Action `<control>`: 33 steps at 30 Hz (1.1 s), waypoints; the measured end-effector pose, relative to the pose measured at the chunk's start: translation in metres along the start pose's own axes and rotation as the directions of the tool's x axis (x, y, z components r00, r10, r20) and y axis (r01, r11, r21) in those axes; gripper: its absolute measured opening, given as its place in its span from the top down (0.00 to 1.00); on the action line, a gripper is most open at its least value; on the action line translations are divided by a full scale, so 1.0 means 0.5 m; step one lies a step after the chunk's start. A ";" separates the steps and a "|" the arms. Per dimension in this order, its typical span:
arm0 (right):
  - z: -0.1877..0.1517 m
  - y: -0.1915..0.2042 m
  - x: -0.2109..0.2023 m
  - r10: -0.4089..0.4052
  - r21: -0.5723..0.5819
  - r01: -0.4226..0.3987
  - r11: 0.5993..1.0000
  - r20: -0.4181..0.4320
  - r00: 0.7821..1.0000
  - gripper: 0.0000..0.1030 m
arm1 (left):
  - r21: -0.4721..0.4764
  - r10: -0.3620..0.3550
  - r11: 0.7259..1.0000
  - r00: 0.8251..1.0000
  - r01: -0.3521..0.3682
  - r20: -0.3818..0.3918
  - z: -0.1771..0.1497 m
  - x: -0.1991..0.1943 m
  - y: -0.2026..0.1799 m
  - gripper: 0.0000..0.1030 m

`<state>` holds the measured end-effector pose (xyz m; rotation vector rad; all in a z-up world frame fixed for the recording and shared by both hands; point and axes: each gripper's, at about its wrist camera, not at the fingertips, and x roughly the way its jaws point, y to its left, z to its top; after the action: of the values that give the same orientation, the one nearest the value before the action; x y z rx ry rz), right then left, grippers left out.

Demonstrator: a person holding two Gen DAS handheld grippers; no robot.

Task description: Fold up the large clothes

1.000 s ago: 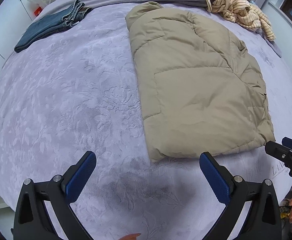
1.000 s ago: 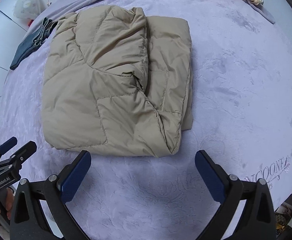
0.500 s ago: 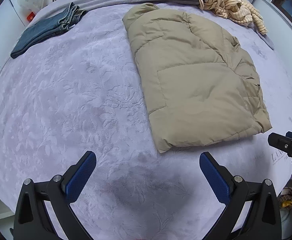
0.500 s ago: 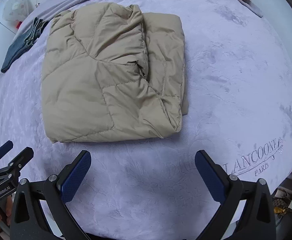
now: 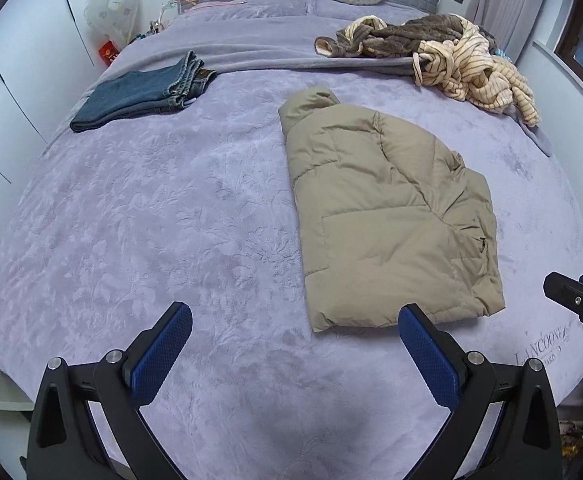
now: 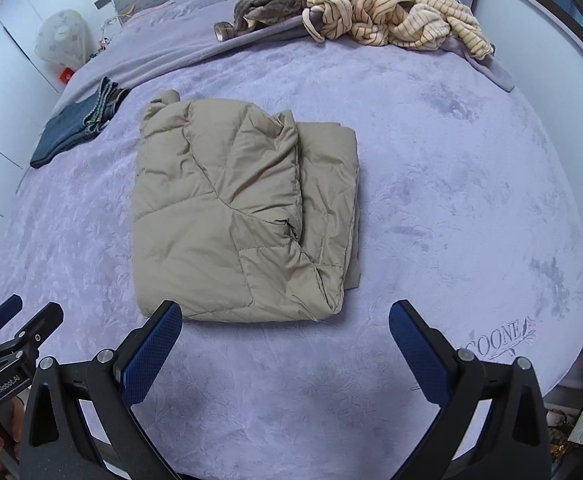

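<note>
While I hold off: both grippers, left (image 5: 294, 350) and right (image 6: 285, 346), gape wide, empty.
Jacket (image 6: 243, 212): folded, just ahead of my fingers.
Jeans (image 5: 143, 94): folded, far left.
Left: striped pile (image 6: 395, 16) far ahead.

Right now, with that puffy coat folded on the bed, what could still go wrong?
The folded tan puffer jacket looks springy; its top flap may puff open, since both grippers are open and off it. The unfolded striped and brown clothes lie tangled together, so lifting one may drag the other.
</note>
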<state>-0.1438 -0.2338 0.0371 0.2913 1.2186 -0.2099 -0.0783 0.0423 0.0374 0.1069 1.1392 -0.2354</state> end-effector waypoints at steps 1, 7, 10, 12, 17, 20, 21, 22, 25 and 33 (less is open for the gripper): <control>0.000 0.001 -0.011 -0.003 -0.011 0.003 1.000 0.013 1.000 0.00 | -0.007 0.005 1.000 1.000 -0.004 0.009 -0.001 -0.012 -0.002 0.00; 0.005 0.015 -0.078 -0.006 -0.079 0.015 0.997 0.114 0.994 0.00 | -0.040 0.038 0.999 0.996 -0.035 0.078 -0.003 -0.080 -0.010 0.00; 0.006 0.025 -0.104 -0.017 -0.110 0.034 0.993 0.152 0.988 0.00 | -0.039 0.057 0.998 0.993 -0.054 0.103 -0.004 -0.103 -0.016 0.00; 0.007 0.028 -0.115 -0.016 -0.121 0.037 0.992 0.169 0.985 0.00 | -0.039 0.063 0.997 0.992 -0.059 0.113 -0.006 -0.114 -0.019 0.00; 0.005 0.023 -0.130 -0.006 -0.108 0.027 0.994 0.186 0.982 0.00 | -0.038 0.069 0.997 0.990 -0.064 0.127 -0.011 -0.132 -0.025 0.00; 0.002 0.015 -0.134 -0.003 -0.094 0.021 0.995 0.186 0.982 0.00 | -0.036 0.065 0.998 0.989 -0.060 0.131 -0.012 -0.138 -0.029 0.00; -0.001 0.012 -0.134 -0.002 -0.088 0.018 0.996 0.186 0.983 0.00 | -0.035 0.065 0.998 0.989 -0.061 0.134 -0.012 -0.140 -0.030 0.00; -0.001 0.009 -0.134 -0.002 -0.085 0.018 0.996 0.185 0.983 0.00 | -0.034 0.066 0.997 0.988 -0.062 0.136 -0.013 -0.141 -0.031 0.00; -0.001 0.005 -0.134 -0.002 -0.083 0.018 0.996 0.184 0.983 0.00 | -0.033 0.068 0.997 0.988 -0.064 0.138 -0.011 -0.142 -0.032 0.00; -0.001 0.005 -0.133 -0.003 -0.083 0.018 0.996 0.184 0.983 0.00 | -0.037 0.072 0.997 0.988 -0.067 0.140 -0.010 -0.142 -0.031 0.00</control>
<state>-0.1657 -0.2309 0.0999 0.1872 1.0434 -0.1894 -0.1144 0.0376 0.1005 0.1002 0.9963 -0.1600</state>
